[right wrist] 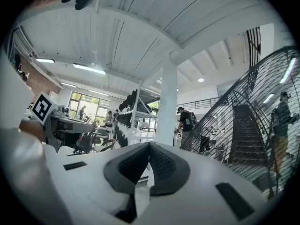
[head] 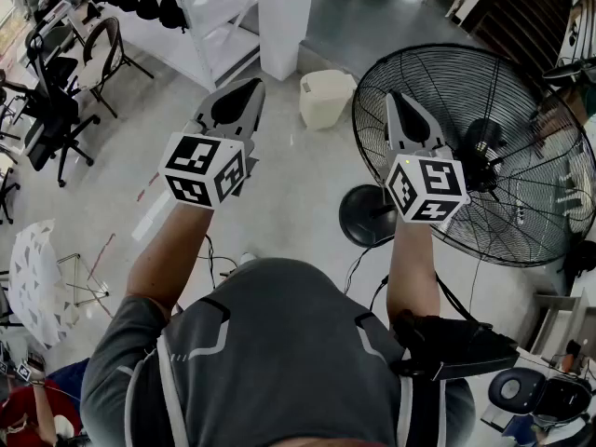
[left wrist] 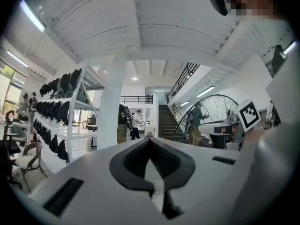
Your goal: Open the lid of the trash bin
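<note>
A cream trash bin (head: pixel 326 97) with its lid down stands on the grey floor by the white pillar, in the head view only. My left gripper (head: pixel 251 86) is held level in the air, left of the bin and well above the floor; its jaws are shut with nothing between them (left wrist: pixel 150 140). My right gripper (head: pixel 398 99) hovers to the right of the bin, in front of the fan's grille, also shut and empty (right wrist: pixel 149 146). Neither gripper touches the bin. The bin does not show in either gripper view.
A large black floor fan (head: pixel 484 156) on a round base (head: pixel 365 215) stands close on the right. A white pillar (head: pixel 287 17) and a white rack of dark helmets (head: pixel 177 12) lie ahead, office chairs (head: pixel 56 110) to the left. People stand far off by a staircase (left wrist: pixel 165 122).
</note>
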The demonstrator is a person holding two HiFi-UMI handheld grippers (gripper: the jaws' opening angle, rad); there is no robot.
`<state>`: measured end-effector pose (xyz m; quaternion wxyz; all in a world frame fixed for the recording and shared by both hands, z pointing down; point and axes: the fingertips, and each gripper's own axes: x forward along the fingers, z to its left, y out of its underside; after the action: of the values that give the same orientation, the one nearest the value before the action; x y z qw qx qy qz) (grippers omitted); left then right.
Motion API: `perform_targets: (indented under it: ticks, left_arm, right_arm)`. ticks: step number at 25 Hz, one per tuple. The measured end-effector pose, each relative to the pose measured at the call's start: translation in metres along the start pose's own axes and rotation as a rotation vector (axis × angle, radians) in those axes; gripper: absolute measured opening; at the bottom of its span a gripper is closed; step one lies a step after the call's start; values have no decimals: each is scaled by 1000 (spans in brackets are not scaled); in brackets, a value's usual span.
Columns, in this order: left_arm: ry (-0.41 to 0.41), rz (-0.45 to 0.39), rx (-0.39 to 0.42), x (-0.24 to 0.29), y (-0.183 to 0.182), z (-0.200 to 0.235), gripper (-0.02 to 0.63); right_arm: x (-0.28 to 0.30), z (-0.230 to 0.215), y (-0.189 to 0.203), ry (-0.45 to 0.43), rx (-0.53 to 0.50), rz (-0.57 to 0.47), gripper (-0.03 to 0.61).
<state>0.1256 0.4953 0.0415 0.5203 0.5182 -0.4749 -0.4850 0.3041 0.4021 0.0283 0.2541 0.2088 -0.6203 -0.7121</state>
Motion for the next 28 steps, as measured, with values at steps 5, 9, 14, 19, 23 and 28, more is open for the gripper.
perform_targets:
  ticks: [5,9,14,19,23,28]
  left_arm:
    - [-2,2,2,1,1,1,9]
    - [-7,1,2,-1,1,3,9]
    - [-10,3,2,-2,1,7,9]
    - [-3,3,5,-8,0,18,9]
    - [3,-10,10,-12,-4,31,9]
    - [16,-16,3,-23,-3,60,9]
  right_arm:
    - [2,2,0,-6,-6,2,26]
    - [2,3,1,1,-9,2,26]
    - [4,4,-3,-2,12,-17,26]
    - [13,15,-5,-1,10,-15,28]
    - [22,25,-10,0,5,-19,28]
    - [42,47,-15,5,1,-24,28]
